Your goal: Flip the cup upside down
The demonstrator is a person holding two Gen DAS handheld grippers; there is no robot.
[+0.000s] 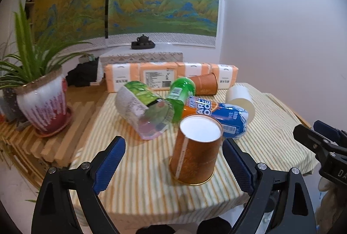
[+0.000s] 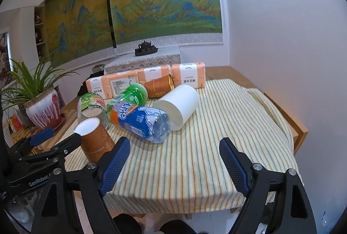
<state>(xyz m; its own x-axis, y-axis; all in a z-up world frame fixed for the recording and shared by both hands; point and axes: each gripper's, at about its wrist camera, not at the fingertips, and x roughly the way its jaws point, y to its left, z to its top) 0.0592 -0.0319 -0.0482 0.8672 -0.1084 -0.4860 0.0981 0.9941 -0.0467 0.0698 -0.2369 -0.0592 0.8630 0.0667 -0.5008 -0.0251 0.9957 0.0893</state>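
Striped cloth [image 1: 141, 168] covers the table; at lower centre of the left view the brown paper cup [image 1: 196, 150] stands mouth-down, white base up, apparently flipped already, between the wide-open left gripper [image 1: 173, 163] fingers, untouched. Right gripper [image 2: 174, 165] gapes wide, empty; a blue bottle [image 2: 143, 123] behind reads partly "ARC", the rest unreadable.

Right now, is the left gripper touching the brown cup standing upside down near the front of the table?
Apart. In the left wrist view the brown cup stands between the left gripper's open fingers, with striped cloth visible on its left side and a narrow gap on its right.
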